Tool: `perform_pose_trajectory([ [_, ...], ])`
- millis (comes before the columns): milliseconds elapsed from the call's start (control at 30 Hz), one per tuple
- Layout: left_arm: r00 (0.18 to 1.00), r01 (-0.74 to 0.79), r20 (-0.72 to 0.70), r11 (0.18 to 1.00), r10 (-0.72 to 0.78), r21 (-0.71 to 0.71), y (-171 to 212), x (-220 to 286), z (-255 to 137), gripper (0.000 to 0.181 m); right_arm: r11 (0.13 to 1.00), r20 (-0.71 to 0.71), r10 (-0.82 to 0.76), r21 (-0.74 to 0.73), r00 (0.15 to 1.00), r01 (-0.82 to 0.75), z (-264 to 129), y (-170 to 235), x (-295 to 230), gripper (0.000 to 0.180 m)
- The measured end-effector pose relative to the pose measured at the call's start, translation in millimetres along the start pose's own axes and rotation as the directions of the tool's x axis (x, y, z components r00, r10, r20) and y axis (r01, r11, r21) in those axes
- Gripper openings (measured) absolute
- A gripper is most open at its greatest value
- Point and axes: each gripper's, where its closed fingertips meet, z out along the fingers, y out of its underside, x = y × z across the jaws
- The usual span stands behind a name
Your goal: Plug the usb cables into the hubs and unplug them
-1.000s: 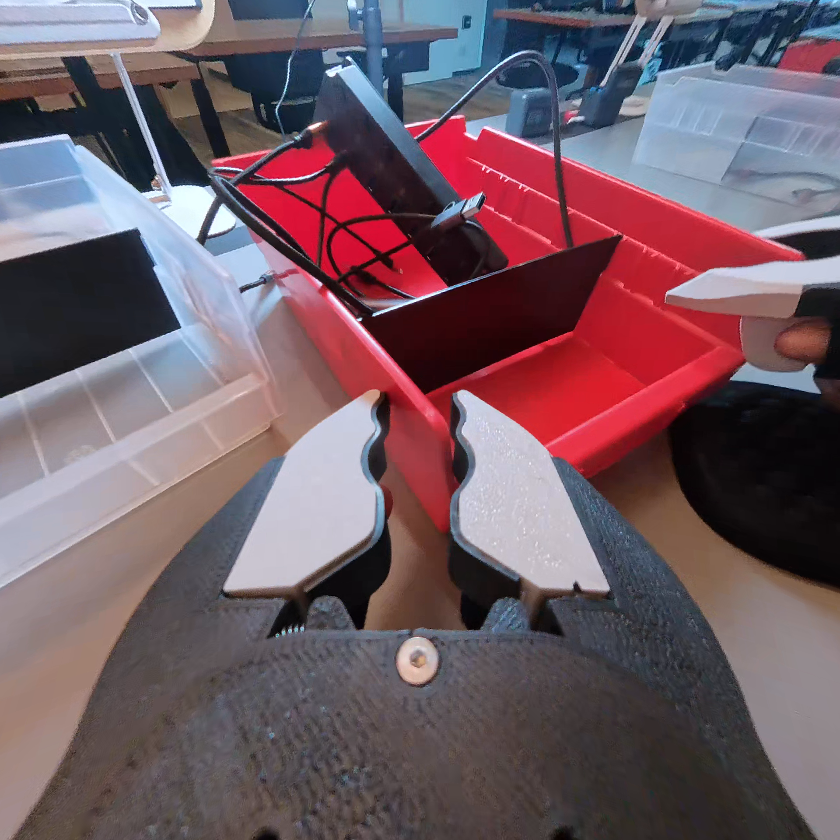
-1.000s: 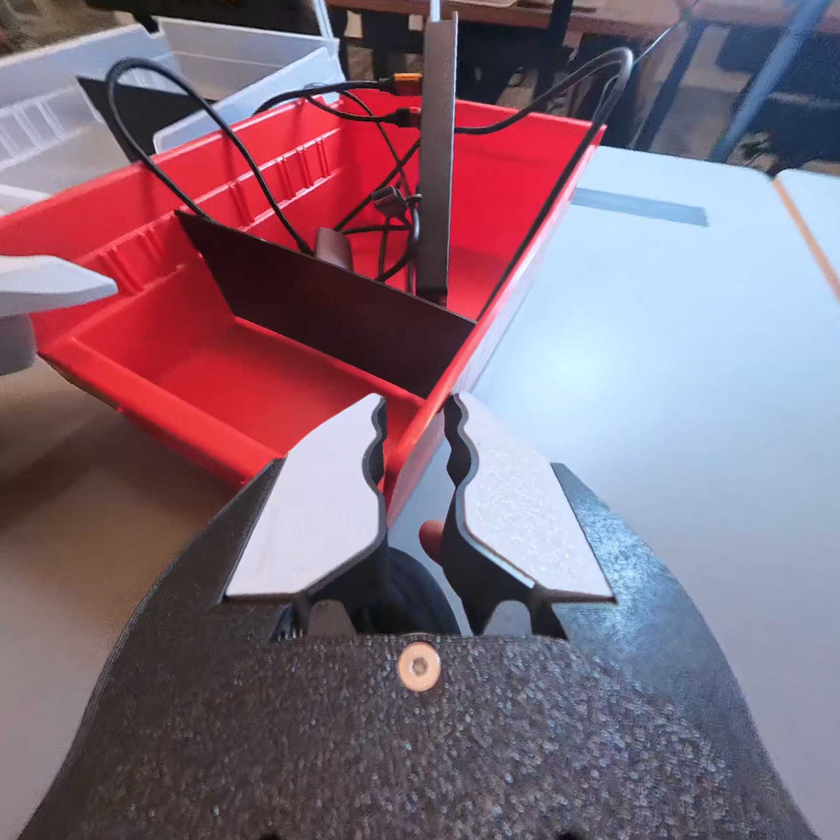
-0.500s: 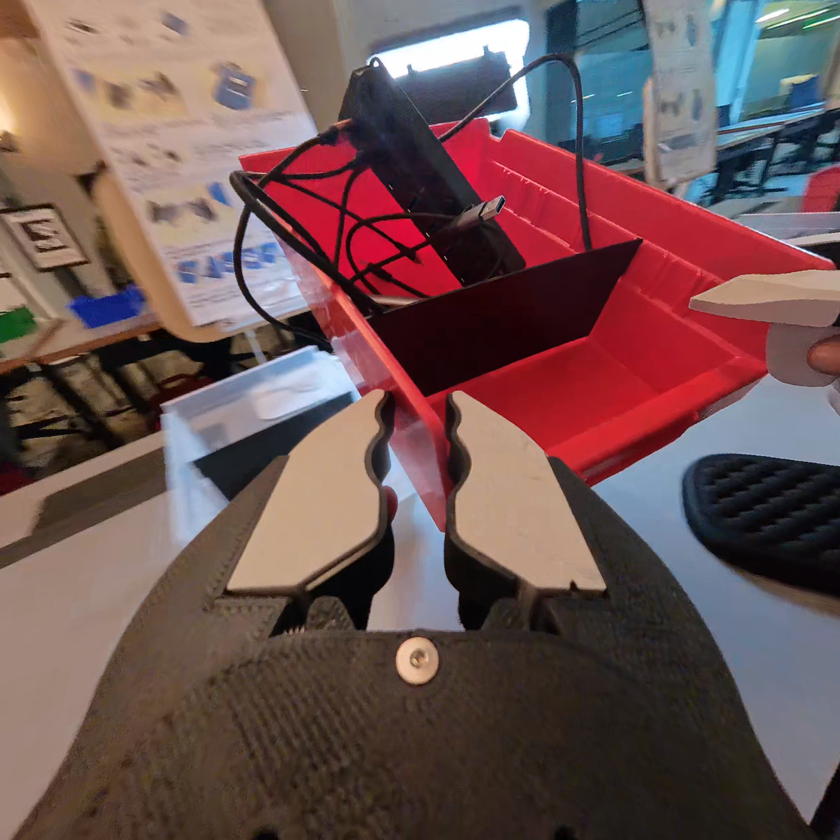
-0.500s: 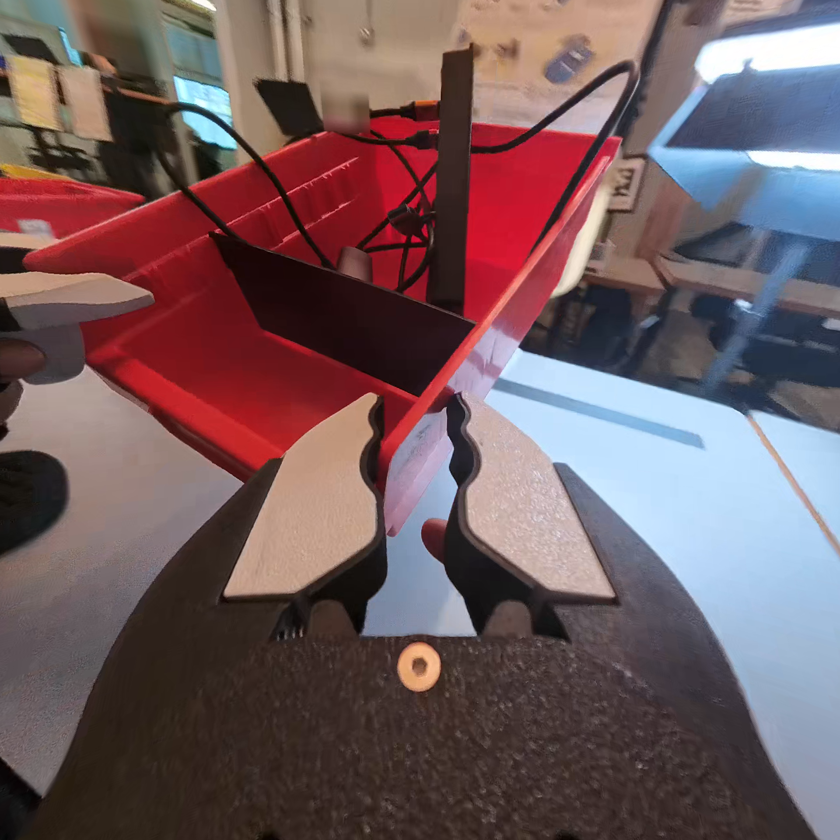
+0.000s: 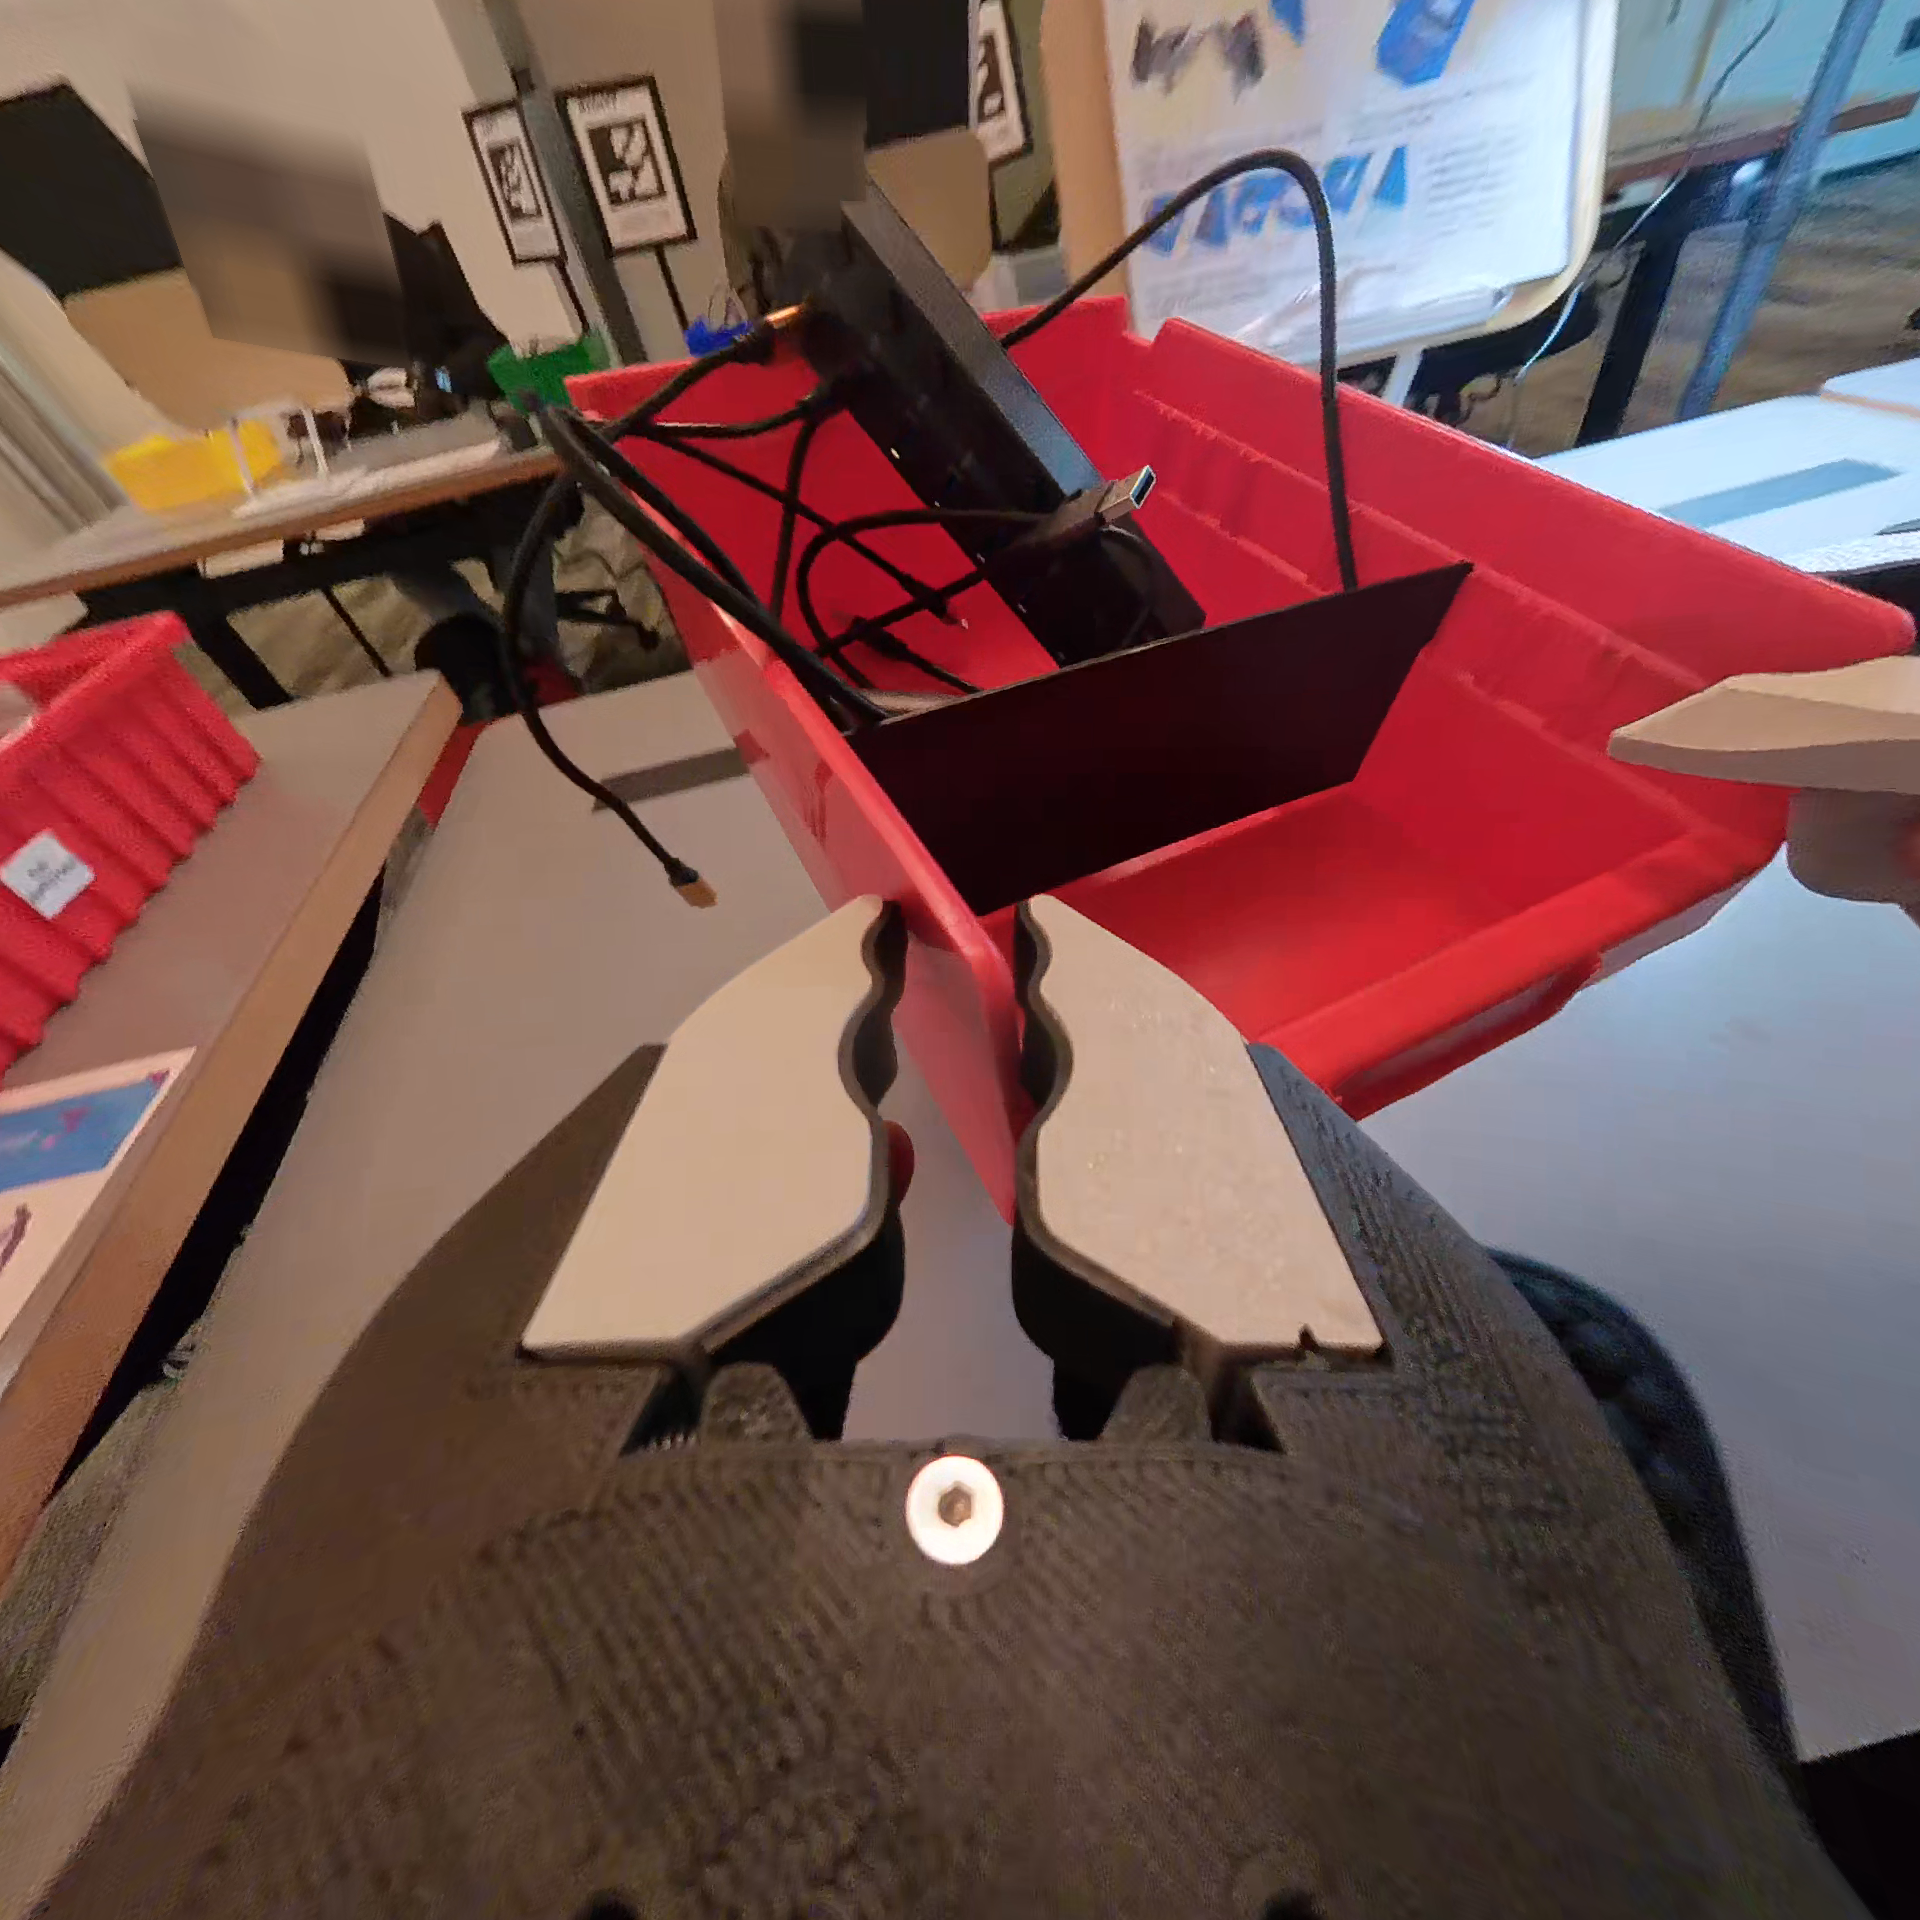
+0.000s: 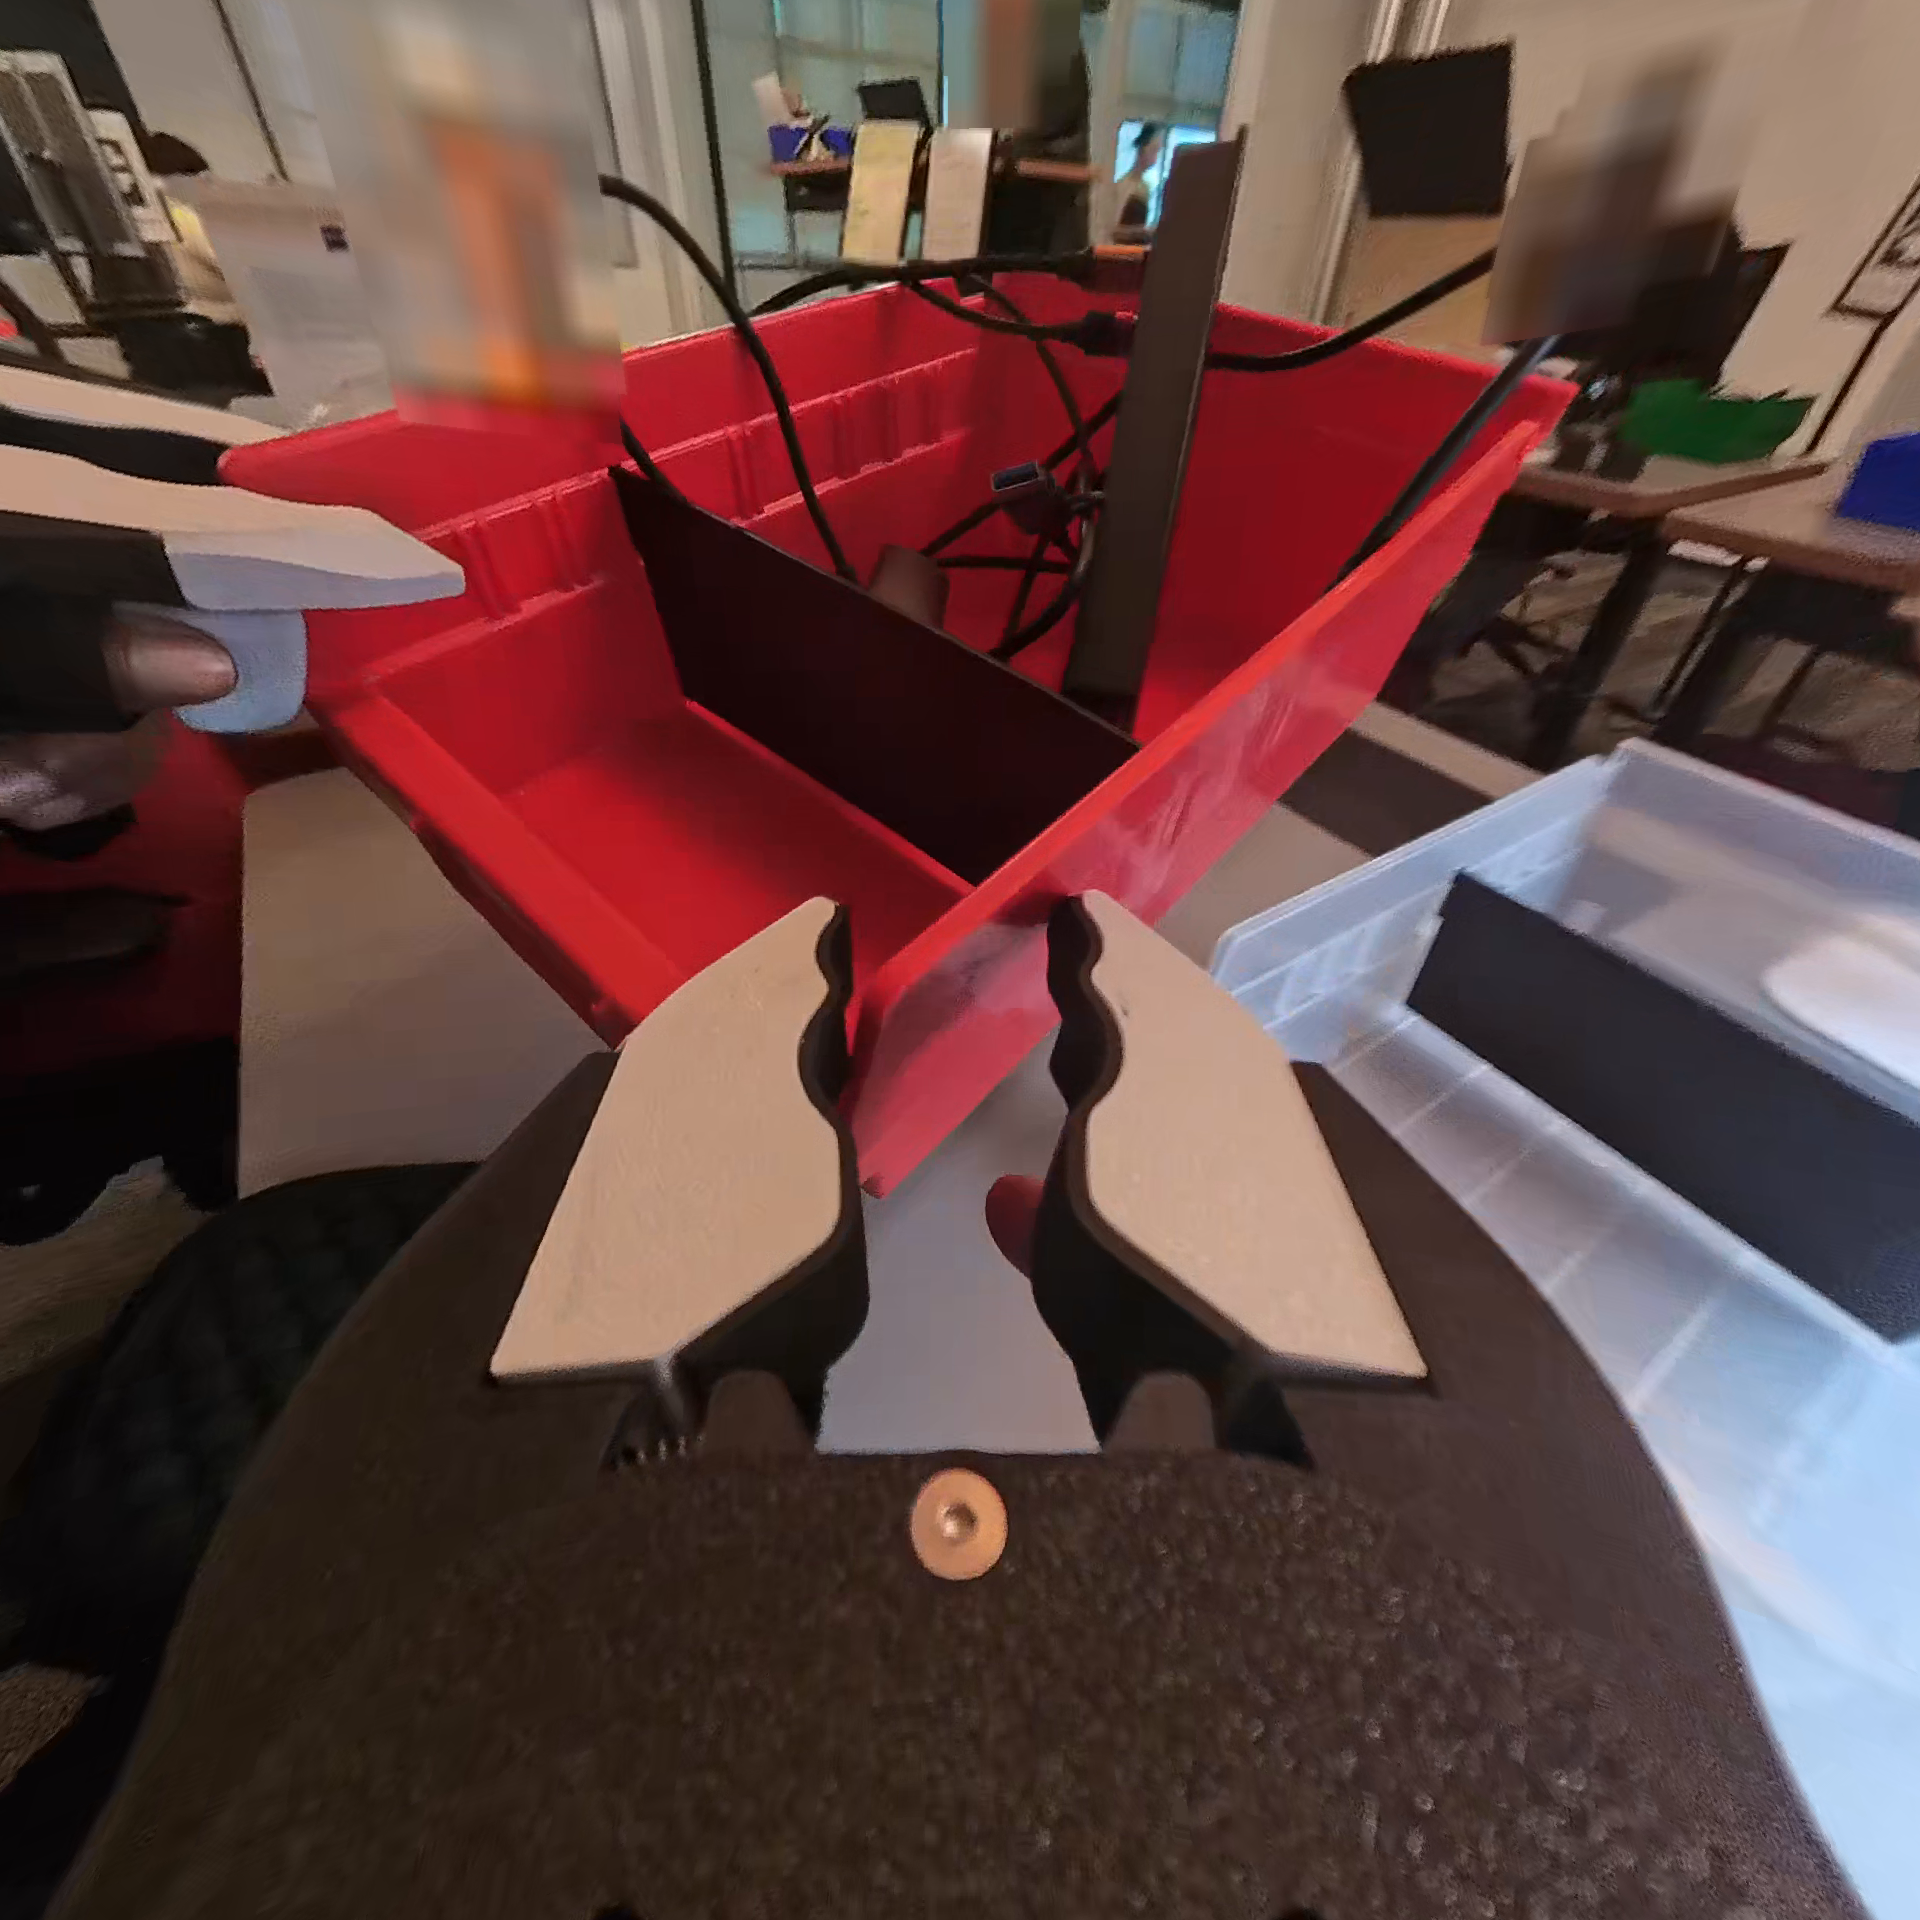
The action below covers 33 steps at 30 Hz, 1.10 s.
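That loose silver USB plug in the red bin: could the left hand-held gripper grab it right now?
Probably not as things stand. The left hand-held gripper is clamped on the red bin wall, and the plug lies beyond the black divider. It would have to let go first.

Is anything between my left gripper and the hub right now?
Yes. The left gripper is clamped on the red bin wall, and the black divider crosses the bin before the hub, with cables looped around it.

hub top cropped, backgrounds blurred
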Motion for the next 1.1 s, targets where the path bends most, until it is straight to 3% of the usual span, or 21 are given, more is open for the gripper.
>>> perform_pose_trajectory([
  [267,0.994,0.093,-0.045,0.987,-0.099,-0.130,92,-11,64,0.016,0.982,-0.004,0.005,-0.187,1.000,-0.006,38,92,10,0.040],
  [367,0.996,0.081,-0.033,0.987,-0.087,-0.135,115,-8,85,0.016,0.977,0.017,0.000,-0.215,1.000,0.004,35,101,16,0.043],
  [433,0.995,0.076,-0.052,0.988,-0.084,-0.137,108,-8,85,0.027,0.968,0.082,-0.019,-0.247,0.996,0.038,22,98,19,0.044],
  [467,0.997,0.066,-0.017,0.989,-0.069,-0.129,100,-17,80,0.039,0.965,0.100,-0.025,-0.259,0.995,0.050,13,93,26,0.053],
  [533,1.000,-0.029,0.005,0.995,0.029,-0.093,76,-26,64,0.045,0.950,0.121,-0.059,-0.298,0.991,0.093,-9,82,50,0.063],
  [633,0.968,-0.204,-0.174,0.969,0.179,-0.142,56,8,53,0.051,0.867,0.142,-0.200,-0.435,0.969,0.243,-30,82,101,0.071],
  [700,0.898,-0.341,-0.365,0.913,0.245,-0.226,67,46,58,0.057,0.740,0.221,-0.302,-0.559,0.927,0.374,-29,103,127,0.071],
  [733,0.841,-0.424,-0.469,0.867,0.270,-0.261,79,67,60,0.059,0.634,0.276,-0.344,-0.637,0.898,0.439,-29,121,139,0.069],
  [833,0.673,-0.683,-0.633,0.651,0.383,-0.332,121,98,70,0.067,0.346,0.447,-0.446,-0.713,0.775,0.610,-24,167,158,0.066],
  [867,0.623,-0.748,-0.651,0.576,0.434,-0.331,131,99,77,0.067,0.320,0.432,-0.492,-0.717,0.756,0.619,-18,171,165,0.064],
  [933,0.543,-0.823,-0.679,0.471,0.494,-0.316,145,100,90,0.055,0.343,0.388,-0.550,-0.703,0.740,0.623,-11,167,175,0.035],
  [967,0.508,-0.847,-0.702,0.439,0.499,-0.301,152,102,93,0.047,0.365,0.376,-0.545,-0.698,0.749,0.616,-13,167,176,0.032],
  [1033,0.468,-0.861,-0.743,0.438,0.478,-0.260,159,110,96,0.034,0.381,0.347,-0.523,-0.721,0.778,0.578,-29,168,178,0.032],
  [1100,0.478,-0.851,-0.717,0.470,0.507,-0.235,156,113,102,0.032,0.413,0.300,-0.522,-0.730,0.798,0.544,-53,170,179,0.034],
])
